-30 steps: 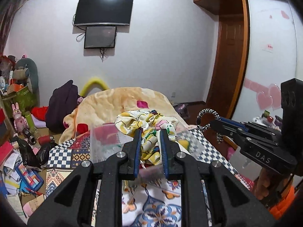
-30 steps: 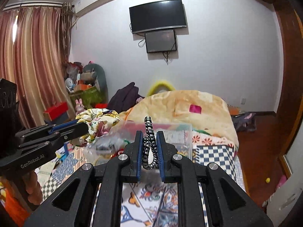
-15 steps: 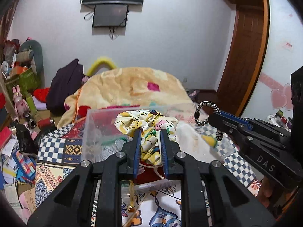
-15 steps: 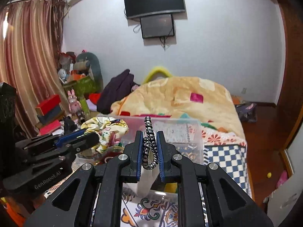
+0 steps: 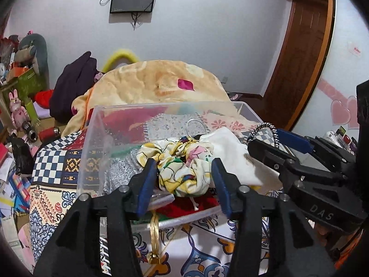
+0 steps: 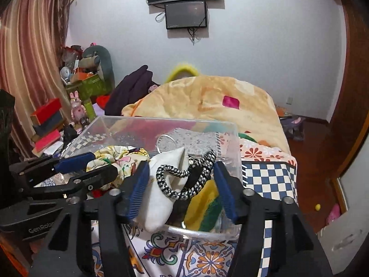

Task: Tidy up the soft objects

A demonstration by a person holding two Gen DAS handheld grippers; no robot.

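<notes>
A clear plastic bin (image 5: 92,143) stands on the patterned bedspread, also in the right wrist view (image 6: 233,138). My left gripper (image 5: 184,182) is open over the bin; the yellow floral scrunchie (image 5: 184,166) lies between its jaws on the pile inside. My right gripper (image 6: 182,182) is open; the black-and-white braided hair tie (image 6: 184,177) lies loose between its jaws on a white cloth (image 6: 166,184). In the left wrist view the hair tie (image 5: 265,129) shows by the right gripper's fingers (image 5: 293,138). The left gripper's fingers (image 6: 73,164) show at the left of the right wrist view.
The bin also holds a white cloth (image 5: 233,154), grey knit (image 5: 120,173), red fabric (image 5: 191,205) and a yellow-green item (image 6: 203,207). A gold ribbon (image 5: 154,230) hangs over its front wall. An orange blanket (image 5: 161,85) lies behind. Clutter stands at the left (image 6: 80,85).
Both grippers have come down over the bin and opened. The scrunchie and the hair tie have left the jaws and rest on the pile in the bin.
</notes>
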